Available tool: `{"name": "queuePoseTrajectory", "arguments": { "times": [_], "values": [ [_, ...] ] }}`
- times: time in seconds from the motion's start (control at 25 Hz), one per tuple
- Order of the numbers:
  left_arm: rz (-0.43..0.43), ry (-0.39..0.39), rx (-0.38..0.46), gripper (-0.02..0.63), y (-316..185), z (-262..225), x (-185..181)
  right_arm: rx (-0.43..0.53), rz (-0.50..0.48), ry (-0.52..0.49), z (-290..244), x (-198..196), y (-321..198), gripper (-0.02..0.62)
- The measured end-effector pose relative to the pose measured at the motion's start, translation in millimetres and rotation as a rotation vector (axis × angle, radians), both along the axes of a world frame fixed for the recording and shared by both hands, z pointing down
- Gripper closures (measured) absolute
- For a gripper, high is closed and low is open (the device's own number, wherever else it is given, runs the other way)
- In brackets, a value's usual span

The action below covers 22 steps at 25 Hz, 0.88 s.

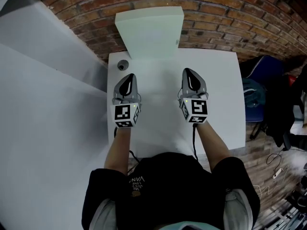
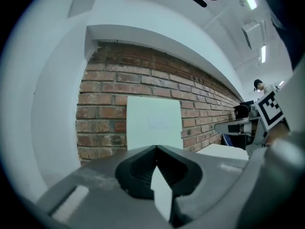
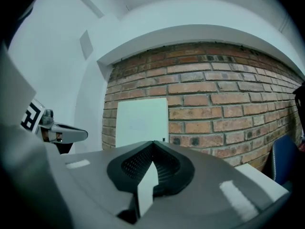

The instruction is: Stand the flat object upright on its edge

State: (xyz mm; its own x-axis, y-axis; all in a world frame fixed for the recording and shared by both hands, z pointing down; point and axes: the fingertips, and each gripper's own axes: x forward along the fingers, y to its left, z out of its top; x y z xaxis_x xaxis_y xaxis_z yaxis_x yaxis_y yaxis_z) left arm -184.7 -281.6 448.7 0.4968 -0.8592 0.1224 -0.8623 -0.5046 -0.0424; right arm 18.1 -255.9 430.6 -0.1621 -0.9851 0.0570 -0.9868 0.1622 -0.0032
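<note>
The flat board (image 1: 149, 32) stands on its edge at the far side of the surface (image 1: 220, 104), against the brick wall (image 1: 216, 23). It looks light and stiff, probably best taken by its side edges. The left gripper (image 1: 129, 76) and the right gripper (image 1: 188, 72) have their jaws clenched on nothing.

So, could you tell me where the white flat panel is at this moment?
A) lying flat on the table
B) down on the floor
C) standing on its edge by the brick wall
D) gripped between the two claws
C: the white panel stands upright at the far side of the table, in front of the brick wall, with the left claw and right claw shut, apart from it.
</note>
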Motion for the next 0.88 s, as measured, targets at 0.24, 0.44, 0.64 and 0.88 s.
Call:
{"name": "queuePoseTrajectory", "arguments": {
  "times": [0.24, 0.44, 0.64, 0.88],
  "values": [
    [-0.016, -0.013, -0.016, 0.606, 36.4, -0.4, 6.0, -0.013, -0.054, -0.023, -2.6, 2.1, 35.1, 0.594],
    [-0.038, -0.014, -0.031, 0.606, 69.7, 1.4, 9.1, -0.011, -0.095, -0.033, -5.7, 5.3, 66.4, 0.594],
    [-0.028, -0.013, -0.031, 0.606, 104.1, -0.2, 22.3, -0.001, -0.108, -0.058, -8.1, 13.9, 98.8, 0.595],
    [-0.043, -0.002, -0.027, 0.606, 148.7, -3.1, 28.5, -0.01, -0.151, -0.031, -6.0, 15.7, 141.6, 0.594]
  ]
}}
